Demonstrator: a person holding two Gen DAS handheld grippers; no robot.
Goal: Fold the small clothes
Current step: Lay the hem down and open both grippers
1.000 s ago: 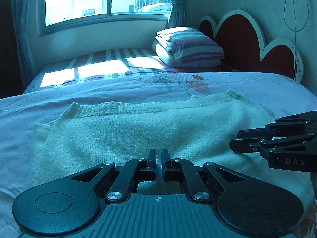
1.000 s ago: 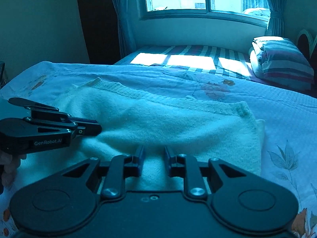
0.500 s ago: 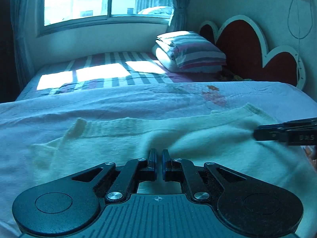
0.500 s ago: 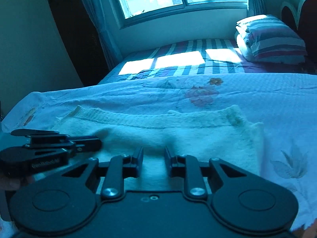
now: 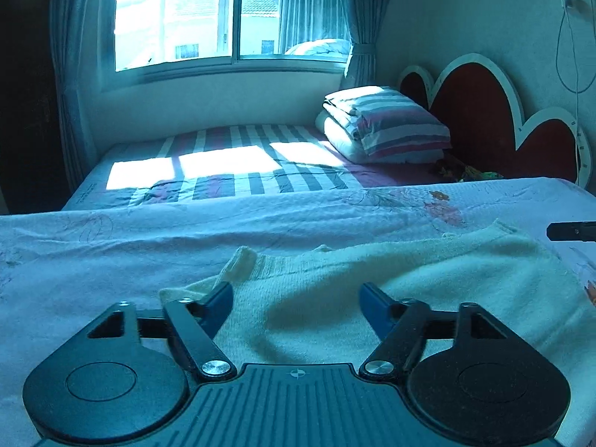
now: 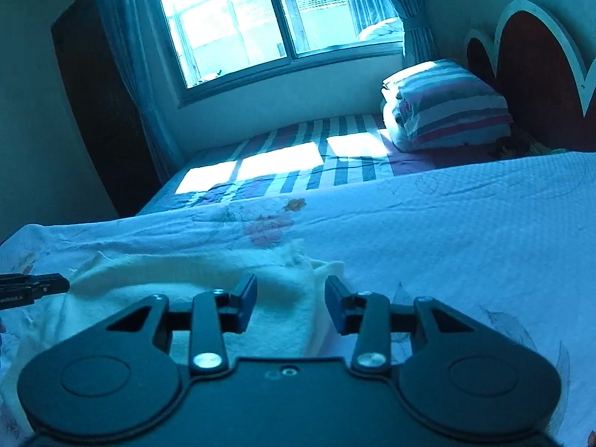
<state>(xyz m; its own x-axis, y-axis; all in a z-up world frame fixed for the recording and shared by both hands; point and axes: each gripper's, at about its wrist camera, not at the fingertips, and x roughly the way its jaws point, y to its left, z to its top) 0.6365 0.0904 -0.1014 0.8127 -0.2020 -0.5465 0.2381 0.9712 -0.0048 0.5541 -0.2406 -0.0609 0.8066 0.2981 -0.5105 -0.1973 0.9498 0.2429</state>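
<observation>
A pale cream knitted sweater lies folded and flat on the light blue floral bedspread. It also shows in the right wrist view. My left gripper is open over the sweater's near left part, holding nothing. My right gripper is open over the sweater's right end, holding nothing. The tip of the right gripper shows at the right edge of the left wrist view. The tip of the left gripper shows at the left edge of the right wrist view.
A second bed with a striped sheet stands behind, with a folded striped quilt and pillow on it. A red heart-shaped headboard is at the right. A window with curtains is at the back.
Both grippers have opened, the left from shut on the sweater, the right from a narrow gap. Both have pulled back toward the near edge, and the sweater now lies flatter.
</observation>
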